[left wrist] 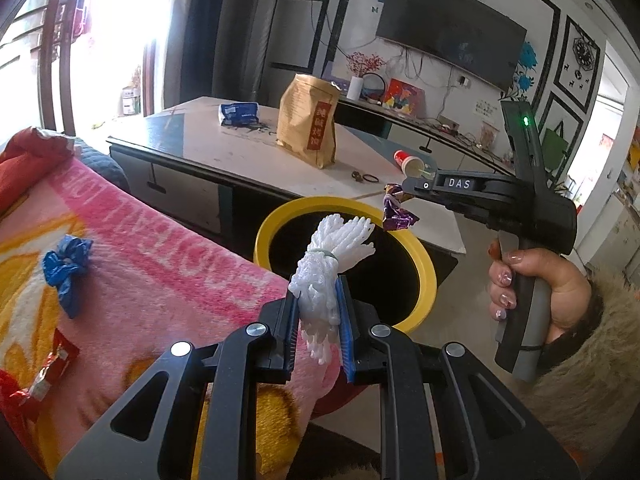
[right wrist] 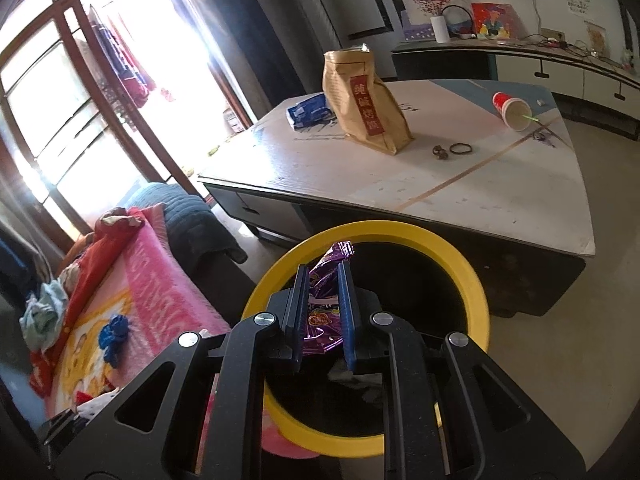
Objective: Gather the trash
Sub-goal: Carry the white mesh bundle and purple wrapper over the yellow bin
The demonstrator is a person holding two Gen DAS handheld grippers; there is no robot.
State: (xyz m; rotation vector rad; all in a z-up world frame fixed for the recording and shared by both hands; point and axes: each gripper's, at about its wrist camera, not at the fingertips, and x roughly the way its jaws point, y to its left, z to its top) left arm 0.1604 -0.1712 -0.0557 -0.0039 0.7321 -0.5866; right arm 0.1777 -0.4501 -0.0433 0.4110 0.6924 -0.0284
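Bin: the yellow-rimmed bin (right wrist: pixel 460 268) stands on the floor between the pink blanket (left wrist: pixel 132 240) and the low table (right wrist: pixel 460 184); its inside is too dark to show whether anything lies in it.
Left gripper: the left gripper (left wrist: pixel 318 316) is clamped on a white foam net (left wrist: pixel 332 264), which sticks up past the pads toward 12 o'clock, over the near rim of the bin.
Right gripper: the right gripper (right wrist: pixel 323 308) is pinched narrow on a purple wrapper (right wrist: pixel 324 304), hanging over the bin's mouth; the left view shows it at 1 o'clock from the net, above the far rim.
Done so far: two pieces picked up and brought to the bin; neither is dropped yet, by my reading.
Left on the blanket: a crumpled blue wrapper (left wrist: pixel 66 268) at 9 o'clock from the net, and a red wrapper (left wrist: pixel 48 368) toward 8 o'clock.
Left on the table: a tipped red paper cup (right wrist: pixel 512 110) at 1 o'clock from the bin and a blue packet (right wrist: pixel 308 112) at 11 o'clock may count as trash; the upright brown paper bag (right wrist: pixel 368 104) is doubtful.
Progress: early to middle, with several pieces outstanding.
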